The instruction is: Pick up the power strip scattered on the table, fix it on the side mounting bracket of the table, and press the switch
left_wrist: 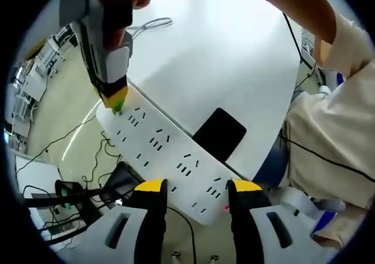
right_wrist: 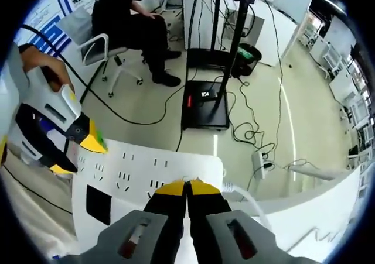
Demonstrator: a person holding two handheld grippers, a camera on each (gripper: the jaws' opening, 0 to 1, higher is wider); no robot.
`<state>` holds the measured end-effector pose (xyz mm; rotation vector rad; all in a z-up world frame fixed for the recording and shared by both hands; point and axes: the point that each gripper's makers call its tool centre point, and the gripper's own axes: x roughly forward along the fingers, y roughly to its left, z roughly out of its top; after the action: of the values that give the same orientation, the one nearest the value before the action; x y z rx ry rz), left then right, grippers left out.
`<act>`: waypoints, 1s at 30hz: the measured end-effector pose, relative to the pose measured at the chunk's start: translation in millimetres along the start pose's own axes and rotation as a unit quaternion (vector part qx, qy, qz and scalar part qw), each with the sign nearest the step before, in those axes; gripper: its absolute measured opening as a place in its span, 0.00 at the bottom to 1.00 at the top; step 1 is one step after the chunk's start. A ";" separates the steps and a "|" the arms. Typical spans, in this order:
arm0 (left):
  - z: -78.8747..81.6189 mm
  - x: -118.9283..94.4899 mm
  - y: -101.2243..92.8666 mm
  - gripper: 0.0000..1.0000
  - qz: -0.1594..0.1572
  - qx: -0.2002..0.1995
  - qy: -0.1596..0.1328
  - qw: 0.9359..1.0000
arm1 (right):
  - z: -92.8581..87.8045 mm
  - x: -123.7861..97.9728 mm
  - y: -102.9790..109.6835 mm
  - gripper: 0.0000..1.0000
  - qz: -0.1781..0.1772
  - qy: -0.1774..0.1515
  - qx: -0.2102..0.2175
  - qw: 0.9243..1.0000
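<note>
In the left gripper view, saw the left claw [left_wrist: 196,189] with its yellow-tipped jaws standing apart, the near end of the white power strip [left_wrist: 161,157] lying between and just beyond them, not visibly pinched. Saw the strip running away from the claw along the edge of the white worktop [left_wrist: 234,53], sockets facing the camera, a black rectangular patch [left_wrist: 220,133] on the worktop just behind it. Noted the right claw [left_wrist: 117,103] coming down at the strip's far end, tip touching it; could not tell here how its jaws stood. Cables on the floor [left_wrist: 64,94] beyond. In the right gripper view, saw the right claw [right_wrist: 187,187] with jaws pressed together, tips against the edge of the power strip [right_wrist: 140,173] directly ahead, nothing seen held between them. Saw the left claw [right_wrist: 76,147] off to the left at the strip's other end. Farther ahead, a black stand base [right_wrist: 205,103] on the floor and a seated person [right_wrist: 132,24] on a chair.
</note>
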<state>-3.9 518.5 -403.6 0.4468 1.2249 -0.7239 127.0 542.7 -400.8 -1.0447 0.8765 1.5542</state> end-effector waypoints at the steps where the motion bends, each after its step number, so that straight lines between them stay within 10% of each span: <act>1: -0.6 -0.2 -0.5 0.46 0.000 0.000 0.002 1.000 | -1.0 0.3 1.0 0.00 -0.003 -0.001 -0.005 1.000; 8: -2.0 -0.6 -3.2 0.46 0.000 -0.001 0.000 1.000 | -7.4 -3.7 9.7 0.00 -0.008 -0.010 -0.009 1.000; 30: -0.5 -0.3 -8.8 0.46 0.001 -0.005 -0.005 1.000 | 9.3 -79.4 26.9 0.06 -0.032 -0.223 0.040 0.973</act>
<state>-10.5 512.7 -402.9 0.4351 1.2173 -0.7167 106.9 518.2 -322.7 -0.6205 0.5808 1.6004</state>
